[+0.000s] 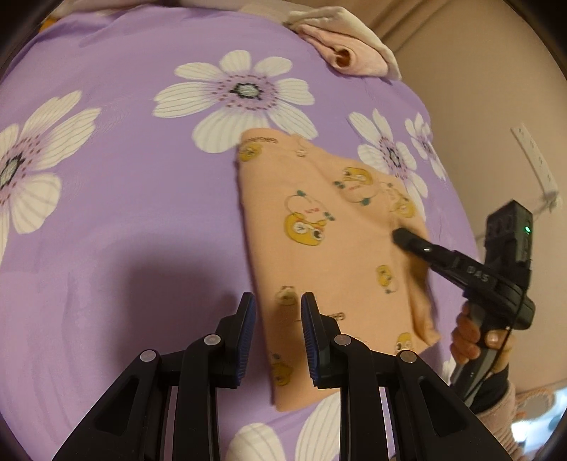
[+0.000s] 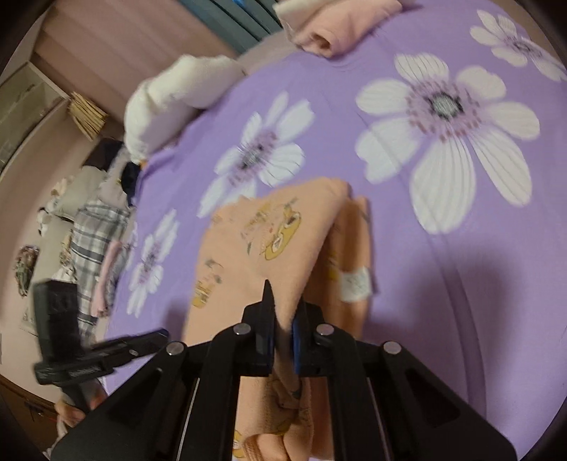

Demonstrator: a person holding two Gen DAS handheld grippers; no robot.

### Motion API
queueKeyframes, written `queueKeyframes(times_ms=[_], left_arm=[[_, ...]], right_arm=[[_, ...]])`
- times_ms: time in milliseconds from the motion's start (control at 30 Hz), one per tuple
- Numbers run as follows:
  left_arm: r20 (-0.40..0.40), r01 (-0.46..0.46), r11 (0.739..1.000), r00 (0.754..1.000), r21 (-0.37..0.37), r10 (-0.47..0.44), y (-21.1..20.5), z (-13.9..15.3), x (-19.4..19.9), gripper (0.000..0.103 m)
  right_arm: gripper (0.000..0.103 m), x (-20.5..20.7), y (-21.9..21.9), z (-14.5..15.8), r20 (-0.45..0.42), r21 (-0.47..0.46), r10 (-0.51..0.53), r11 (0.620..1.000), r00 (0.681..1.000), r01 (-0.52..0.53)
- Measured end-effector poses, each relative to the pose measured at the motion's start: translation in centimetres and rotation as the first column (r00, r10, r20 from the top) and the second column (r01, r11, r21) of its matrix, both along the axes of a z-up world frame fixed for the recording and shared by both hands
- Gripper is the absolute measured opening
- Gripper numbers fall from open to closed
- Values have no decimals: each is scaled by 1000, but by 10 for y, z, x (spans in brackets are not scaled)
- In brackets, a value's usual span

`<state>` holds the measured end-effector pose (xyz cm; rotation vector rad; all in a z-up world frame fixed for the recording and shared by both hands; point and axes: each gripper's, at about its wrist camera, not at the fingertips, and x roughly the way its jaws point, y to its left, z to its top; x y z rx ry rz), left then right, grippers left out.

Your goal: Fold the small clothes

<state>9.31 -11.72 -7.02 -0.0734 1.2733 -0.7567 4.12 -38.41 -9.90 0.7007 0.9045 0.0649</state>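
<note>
A small peach garment with yellow cartoon prints lies on the purple flowered bedsheet. My left gripper is open, hovering just above the garment's near left edge, holding nothing. My right gripper reaches in from the right over the garment's right side. In the right wrist view my right gripper is shut on a lifted fold of the garment, which drapes between the jaws. A white label shows on the layer beneath. The left gripper appears at lower left.
A folded pink garment lies at the bed's far edge, also in the right wrist view. A white pillow and a pile of plaid and other clothes sit beyond the bed's side. A beige wall is on the right.
</note>
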Motion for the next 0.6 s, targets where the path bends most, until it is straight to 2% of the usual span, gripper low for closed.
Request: queueKeyframes(times_ms=[133, 167, 267, 300, 367, 400, 433, 467, 500, 600], left_arm=[[40, 46, 998, 998, 48, -48, -20, -1, -10, 22], [52, 56, 996, 997, 64, -59, -24, -2, -12, 22], [87, 77, 990, 992, 120, -88, -34, -6, -19, 23], [95, 83, 988, 991, 131, -96, -35, -7, -20, 22], [105, 88, 985, 989, 145, -104, -37, -8, -21, 22], [105, 91, 985, 989, 150, -108, -38, -8, -21, 22], [107, 93, 984, 988, 152, -110, -38, -8, -21, 23], [108, 95, 984, 988, 152, -112, -38, -8, -21, 23], [108, 97, 984, 988, 152, -114, -38, -8, -20, 23], [105, 99, 984, 988, 149, -115, -37, -8, -20, 23]], right_arm=[[13, 3, -5, -12, -8, 53, -16, 998, 1000, 17], [17, 4, -9, -13, 7, 83, -25, 996, 1000, 25], [41, 11, -15, -10, 28, 112, -47, 993, 999, 44], [41, 17, -19, -10, 31, 124, -56, 991, 998, 52], [41, 26, -22, -10, 21, 112, -67, 992, 998, 64], [36, 32, -22, -9, 14, 91, -68, 994, 998, 66], [30, 35, -21, -8, 13, 72, -65, 995, 998, 63], [16, 38, -20, -6, 11, 37, -63, 997, 998, 62], [10, 40, -19, -4, 11, 7, -57, 998, 998, 57], [9, 39, -18, 8, 62, -35, -44, 998, 997, 46]])
